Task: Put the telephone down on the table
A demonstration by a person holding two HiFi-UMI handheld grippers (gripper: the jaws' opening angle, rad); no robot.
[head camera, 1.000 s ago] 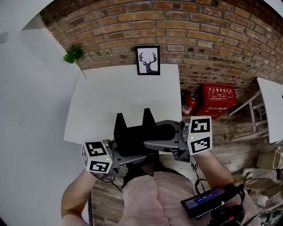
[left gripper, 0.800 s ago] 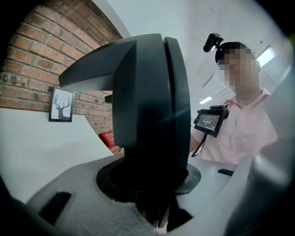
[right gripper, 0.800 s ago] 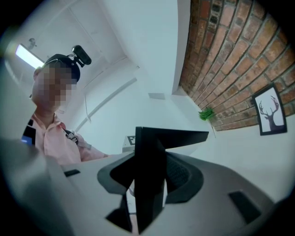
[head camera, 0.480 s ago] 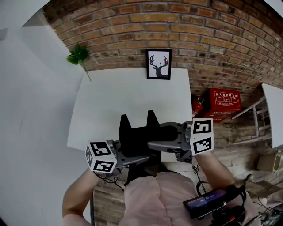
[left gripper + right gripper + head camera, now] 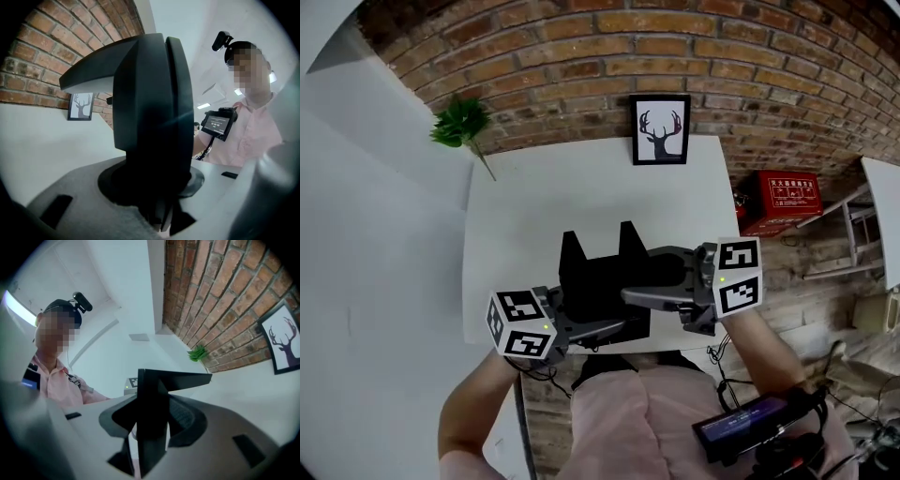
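Note:
A black telephone with two raised cradle prongs hangs over the near edge of the white table, held from both sides. My left gripper is shut on its lower left edge, and my right gripper is shut on its right side. In the left gripper view the telephone fills the middle, clamped between the grey jaws of that gripper. The right gripper view has a thin black edge of the telephone pinched in my right gripper. Whether the base touches the table is hidden.
A framed deer picture leans on the brick wall at the table's far edge, with a green plant at its far left corner. A red box stands on the floor to the right, beside a white chair frame.
Both grippers have carried the telephone forward, from in front of the table's near edge to over it. The grip has not changed.

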